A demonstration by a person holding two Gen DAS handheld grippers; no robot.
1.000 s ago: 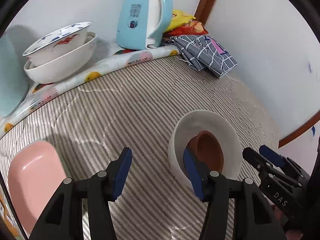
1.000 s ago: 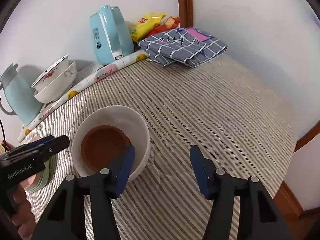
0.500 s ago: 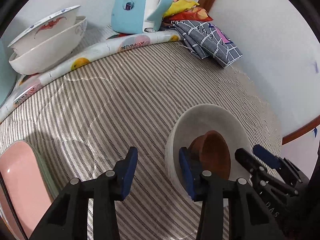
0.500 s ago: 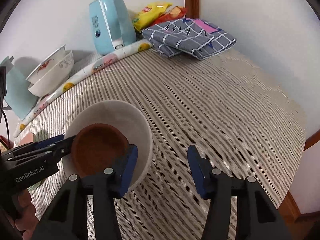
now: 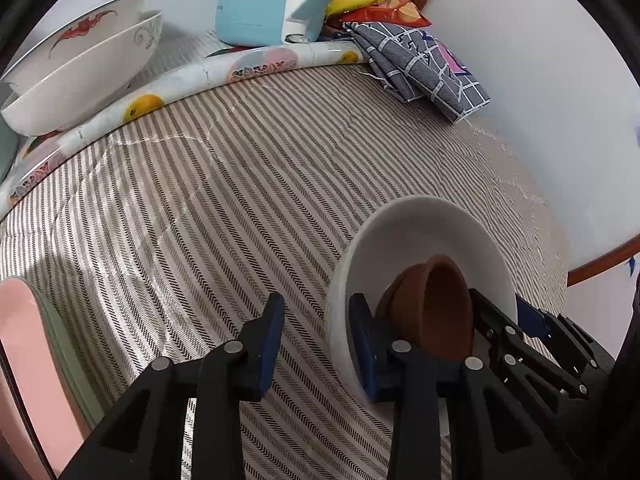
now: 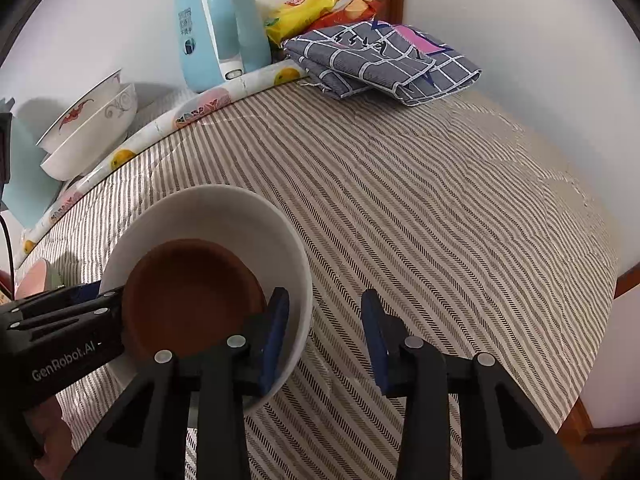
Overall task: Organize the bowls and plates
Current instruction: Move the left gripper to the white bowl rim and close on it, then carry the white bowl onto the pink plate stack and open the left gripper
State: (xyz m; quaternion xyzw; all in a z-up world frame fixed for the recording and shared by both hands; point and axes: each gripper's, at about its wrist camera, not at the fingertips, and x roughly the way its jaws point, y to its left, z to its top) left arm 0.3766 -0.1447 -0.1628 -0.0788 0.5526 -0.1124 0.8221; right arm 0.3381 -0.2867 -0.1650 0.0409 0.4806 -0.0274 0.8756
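Note:
A white bowl (image 5: 416, 236) with a small brown bowl (image 5: 440, 300) inside stands on the striped tablecloth; it also shows in the right wrist view (image 6: 224, 216), with the brown bowl (image 6: 188, 284) in it. My left gripper (image 5: 316, 332) is open and straddles the white bowl's near left rim. My right gripper (image 6: 324, 332) is open and straddles the bowl's right rim, its left finger inside the bowl. Two stacked white patterned bowls (image 5: 80, 68) stand at the back left. A pink plate (image 5: 28, 360) lies on a green one at the far left.
A light blue kettle (image 5: 272, 0), snack bags (image 5: 372, 4) and a folded checked cloth (image 5: 420, 64) sit at the back by the wall. A rolled fruit-print mat (image 5: 208, 80) lies across the back. The table edge (image 6: 588, 368) is close on the right.
Both grippers have moved in on the white bowl and narrowed; each now has one finger inside the rim and one outside. The brown bowl looks tilted in the left wrist view.

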